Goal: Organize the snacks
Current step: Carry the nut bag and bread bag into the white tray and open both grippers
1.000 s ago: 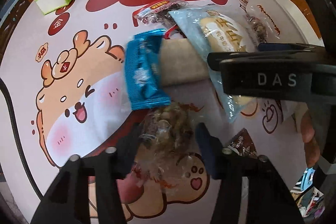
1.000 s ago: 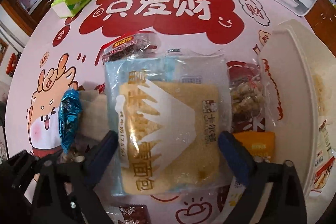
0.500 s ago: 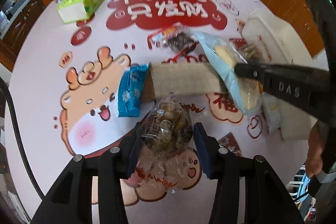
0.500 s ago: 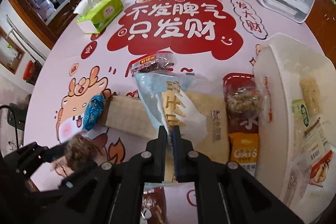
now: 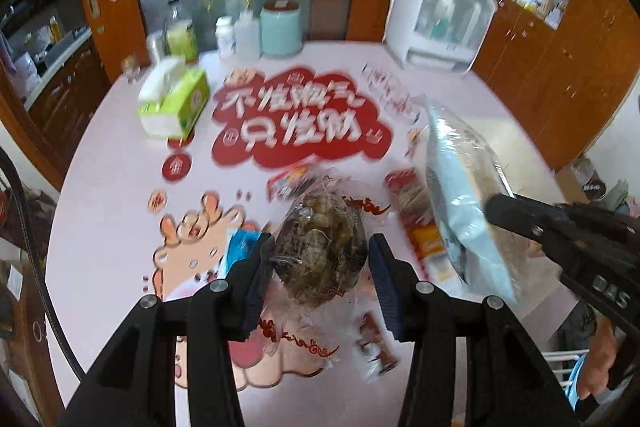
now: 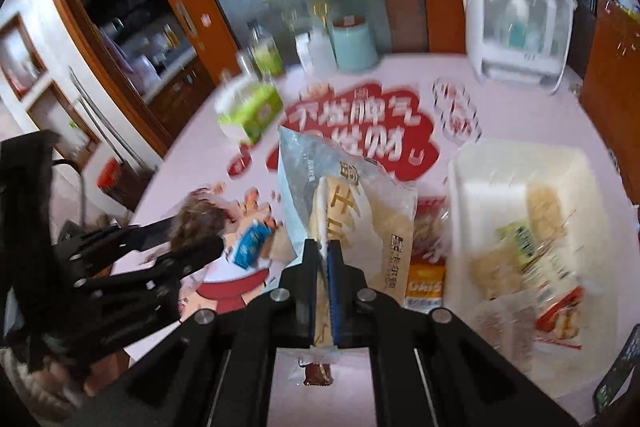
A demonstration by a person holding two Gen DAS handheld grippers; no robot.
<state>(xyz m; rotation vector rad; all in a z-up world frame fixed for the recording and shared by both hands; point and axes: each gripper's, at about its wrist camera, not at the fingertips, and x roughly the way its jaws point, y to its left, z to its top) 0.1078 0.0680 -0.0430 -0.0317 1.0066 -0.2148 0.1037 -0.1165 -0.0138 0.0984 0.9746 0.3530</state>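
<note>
My left gripper [image 5: 320, 271] is shut on a clear bag of brown snacks [image 5: 320, 247] and holds it above the table; it shows in the right wrist view [image 6: 198, 219] too. My right gripper [image 6: 323, 267] is shut on the edge of a light blue bread bag [image 6: 360, 215], lifted off the table; the bag hangs at the right of the left wrist view [image 5: 460, 195]. A white bin [image 6: 512, 163] with several snack packs stands at the right. A blue packet [image 6: 250, 241], an orange pack [image 6: 424, 285] and a red pack [image 5: 404, 183] lie on the table.
A green tissue box [image 5: 176, 103], bottles [image 5: 180, 31], a teal canister [image 5: 280, 27] and a white appliance [image 5: 444, 23] stand at the table's far side. A small brown packet [image 6: 318, 373] lies near the front edge. The table wears a pink printed cover [image 5: 108, 167].
Both grippers have risen and tilted up with their bags, so the room behind the table has come into view. One second ago the right gripper was open around the bread bag.
</note>
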